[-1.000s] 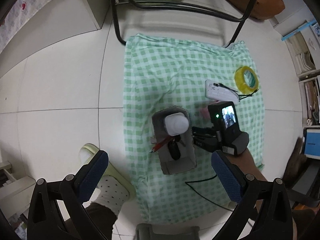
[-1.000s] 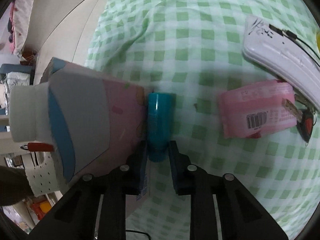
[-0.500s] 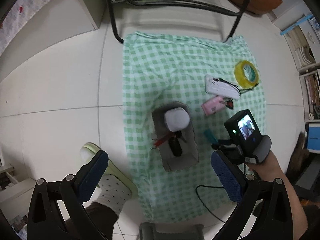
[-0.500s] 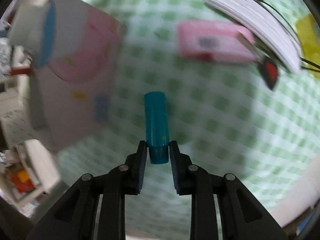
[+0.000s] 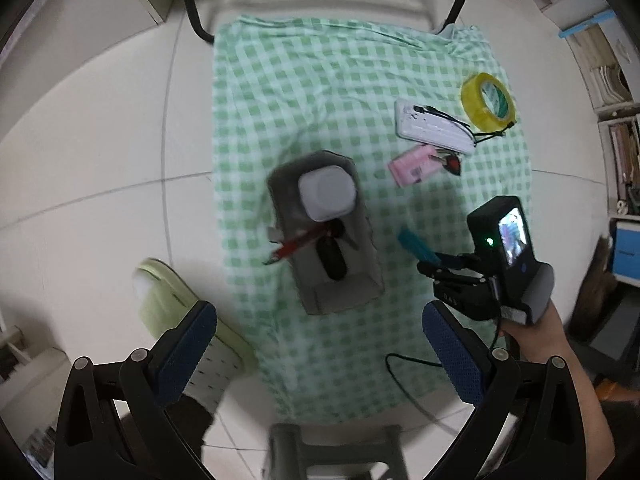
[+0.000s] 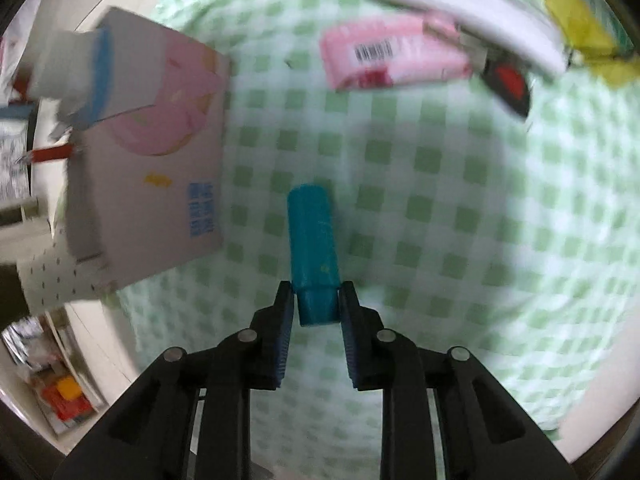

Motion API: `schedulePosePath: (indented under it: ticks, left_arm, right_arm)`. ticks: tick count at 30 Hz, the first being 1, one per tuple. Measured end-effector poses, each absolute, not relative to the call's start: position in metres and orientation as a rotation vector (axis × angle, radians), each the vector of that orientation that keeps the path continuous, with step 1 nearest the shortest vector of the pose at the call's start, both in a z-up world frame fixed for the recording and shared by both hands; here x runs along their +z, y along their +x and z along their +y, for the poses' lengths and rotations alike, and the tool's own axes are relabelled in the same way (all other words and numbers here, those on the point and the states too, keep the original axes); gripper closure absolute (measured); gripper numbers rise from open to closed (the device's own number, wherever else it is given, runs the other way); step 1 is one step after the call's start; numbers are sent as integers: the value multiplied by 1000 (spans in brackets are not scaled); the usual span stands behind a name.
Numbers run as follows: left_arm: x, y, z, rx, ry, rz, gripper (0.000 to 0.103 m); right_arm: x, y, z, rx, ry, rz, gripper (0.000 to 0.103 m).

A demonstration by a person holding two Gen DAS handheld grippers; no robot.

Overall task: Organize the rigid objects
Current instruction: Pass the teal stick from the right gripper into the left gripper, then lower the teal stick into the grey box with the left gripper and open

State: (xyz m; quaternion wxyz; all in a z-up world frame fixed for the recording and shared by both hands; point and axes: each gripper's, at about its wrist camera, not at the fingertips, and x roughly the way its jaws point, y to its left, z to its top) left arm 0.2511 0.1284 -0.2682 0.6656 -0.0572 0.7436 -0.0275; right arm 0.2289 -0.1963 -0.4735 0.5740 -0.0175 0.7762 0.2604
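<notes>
The cloth point(image 5: 320, 80) of green checks lies spread under both claws, well below them. On it, to the left of the right claw point(image 6: 316, 308), stands the box point(image 5: 324, 232), open at the top, with a white bottle point(image 5: 327, 193), a red pen point(image 5: 296, 245) and a dark thing already in it. Ahead of that claw and to its right lie a white slab point(image 5: 432, 126), a tape roll point(image 5: 488, 100) and a pink packet point(image 6: 392, 52), all loose on the cloth.

The right claw is clamped narrowly on the base of a teal tube point(image 6: 314, 240), which juts forward from the pads, clear of the cloth and apart from the box. The left claw point(image 5: 316, 344) hangs wide and empty above the box's near end.

The step in hand looks like carrying the tube to the box. Next, I judge, the claw must swing left until the tube is over the opening, tip it down beside the bottle, and release without knocking the pen.
</notes>
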Motion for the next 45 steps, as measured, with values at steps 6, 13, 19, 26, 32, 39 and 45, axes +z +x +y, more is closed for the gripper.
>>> schedulePosePath:
  ticks: [6,13,19,26,32,39,45]
  left_arm:
    - [-254,252,111,-162,-70,1588,0]
    - [-257,223,81,-374,56,1571,0]
    - [-244,211,67,-493,158,1480,0]
    - [-232,192,52,-548,261,1368,25]
    - [-236,185,53,-562,275,1378,82]
    - [-256,205,99,-318,127,1465,82]
    - [-284,226,144,-112,-123,1586,82]
  right_arm:
    - [-398,240,-204,710,-123,1695,79]
    - [-313,232,-206,790,-129,1557,79]
    - [-258,226,-213,885,40,1460,79]
    - [-237,225,-211,966,295,1450,79]
    - [-233,231,-202,980,329,1440,84]
    - [-243,234,-193,857,171,1460,71]
    - [-264,217,-168,625,-448,1407,17]
